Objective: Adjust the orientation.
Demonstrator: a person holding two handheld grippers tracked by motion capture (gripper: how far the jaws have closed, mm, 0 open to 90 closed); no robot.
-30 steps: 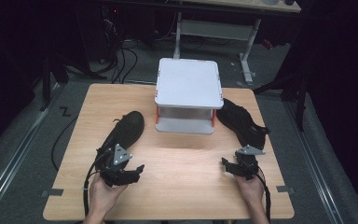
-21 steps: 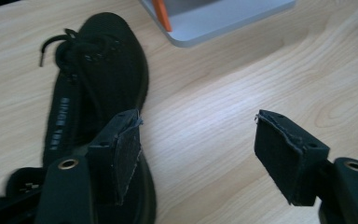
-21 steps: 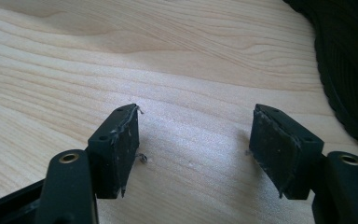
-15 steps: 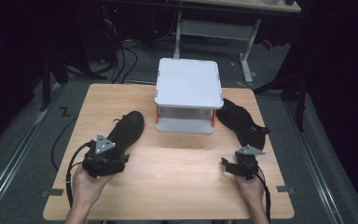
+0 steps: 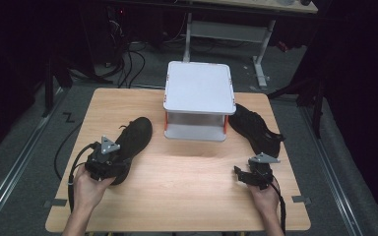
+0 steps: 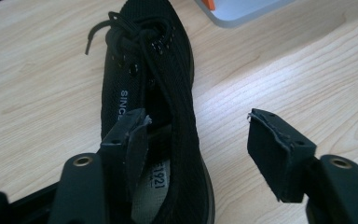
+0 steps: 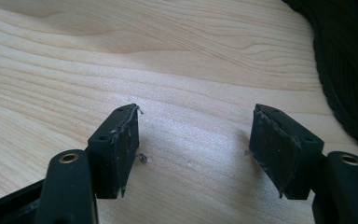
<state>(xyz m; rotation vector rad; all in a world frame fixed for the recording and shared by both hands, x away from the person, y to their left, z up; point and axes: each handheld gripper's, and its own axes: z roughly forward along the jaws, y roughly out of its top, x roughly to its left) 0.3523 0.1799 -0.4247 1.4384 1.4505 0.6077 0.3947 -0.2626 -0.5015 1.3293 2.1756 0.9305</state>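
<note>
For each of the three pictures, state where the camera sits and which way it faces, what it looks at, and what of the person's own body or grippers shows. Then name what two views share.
High view: above the person's side, facing forward and down on the wooden table, white box and two black shoes; both forearms, hands and grippers show.
Left gripper view: on the left gripper, looking along its jaws astride the left shoe; its jaws have just been closing.
Right gripper view: on the right gripper, facing bare tabletop; open jaws.
Shared: the left shoe shows in the high and left gripper views.

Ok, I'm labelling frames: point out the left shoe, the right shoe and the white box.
left shoe (image 5: 137,132), high view, toe upper.
right shoe (image 5: 256,129), high view, mid upper.
white box (image 5: 199,87), high view, lid centre.
</note>
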